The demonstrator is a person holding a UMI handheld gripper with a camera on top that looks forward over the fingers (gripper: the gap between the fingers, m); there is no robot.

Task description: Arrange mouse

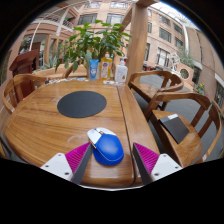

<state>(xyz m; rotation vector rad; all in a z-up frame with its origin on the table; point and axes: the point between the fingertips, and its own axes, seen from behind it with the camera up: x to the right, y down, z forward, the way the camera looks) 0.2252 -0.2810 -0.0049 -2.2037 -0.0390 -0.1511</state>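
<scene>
A blue mouse with a white front lies on the wooden table, between my two fingers, closer to the left one. Small gaps show on both sides of it, and it rests on the table. My gripper is open, its magenta pads standing either side of the mouse. A round black mouse mat lies further out on the table, beyond the mouse and a little to the left.
A potted green plant and several bottles stand at the table's far end. Wooden chairs surround the table; a dark notebook lies on the seat to the right. Buildings rise behind.
</scene>
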